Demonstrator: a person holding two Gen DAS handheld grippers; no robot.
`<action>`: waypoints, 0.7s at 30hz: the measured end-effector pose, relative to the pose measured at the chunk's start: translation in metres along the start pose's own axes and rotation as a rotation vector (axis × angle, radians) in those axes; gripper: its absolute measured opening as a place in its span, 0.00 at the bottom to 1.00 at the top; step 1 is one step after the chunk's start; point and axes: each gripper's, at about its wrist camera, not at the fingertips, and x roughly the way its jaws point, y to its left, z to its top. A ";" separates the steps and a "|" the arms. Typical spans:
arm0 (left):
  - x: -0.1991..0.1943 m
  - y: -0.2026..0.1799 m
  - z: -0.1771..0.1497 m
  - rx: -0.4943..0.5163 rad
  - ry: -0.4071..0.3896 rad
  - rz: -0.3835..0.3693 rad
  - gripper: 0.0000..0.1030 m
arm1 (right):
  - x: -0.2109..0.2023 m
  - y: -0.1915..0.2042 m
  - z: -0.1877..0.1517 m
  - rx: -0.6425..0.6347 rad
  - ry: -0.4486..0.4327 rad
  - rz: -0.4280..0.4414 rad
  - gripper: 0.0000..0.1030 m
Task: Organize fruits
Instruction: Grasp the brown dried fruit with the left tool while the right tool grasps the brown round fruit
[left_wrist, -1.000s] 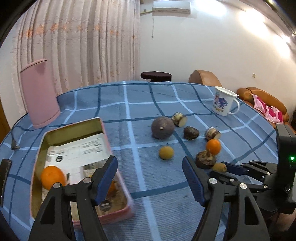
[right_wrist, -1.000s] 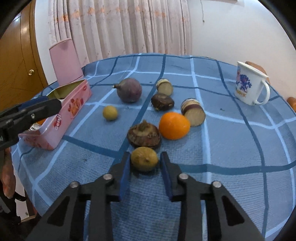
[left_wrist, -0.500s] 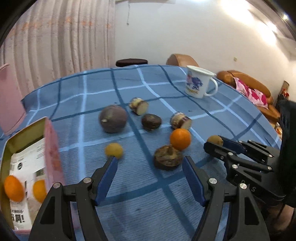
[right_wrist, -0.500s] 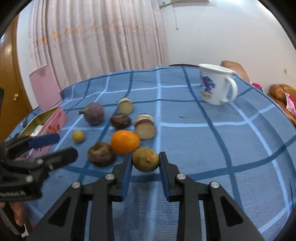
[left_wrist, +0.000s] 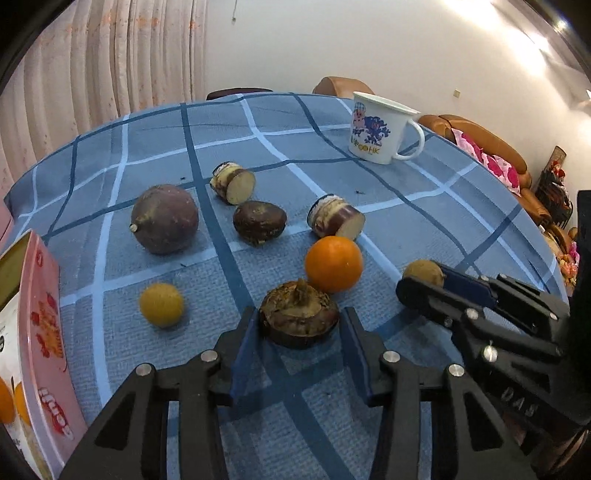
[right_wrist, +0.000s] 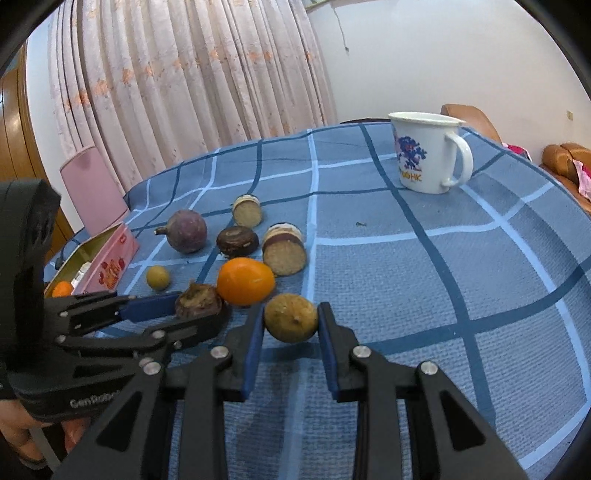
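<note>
My left gripper straddles a dark brown half fruit on the blue checked tablecloth; its jaws stand close on both sides, with small gaps showing. My right gripper is shut on a small yellow-brown round fruit, also seen in the left wrist view. An orange lies just behind the half fruit. A small yellow fruit, a purple round fruit, a dark brown fruit and two cut pieces lie around.
A pink tin box with oranges inside stands at the left edge. A white mug stands at the back right. A pink upright lid stands behind the tin. Sofas lie beyond the table.
My left gripper has swung right from over the tin to the dark half fruit and narrowed around it. My right gripper stays shut on the yellow-brown fruit.
</note>
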 end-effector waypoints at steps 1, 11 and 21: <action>0.000 0.000 0.000 0.003 -0.004 0.001 0.46 | 0.000 0.002 0.000 -0.011 -0.001 -0.008 0.31; -0.010 -0.002 -0.004 0.026 -0.065 -0.004 0.45 | -0.003 0.006 -0.002 -0.045 -0.027 -0.015 0.31; -0.028 -0.002 -0.009 0.026 -0.160 0.000 0.45 | -0.011 0.010 -0.005 -0.070 -0.083 -0.012 0.31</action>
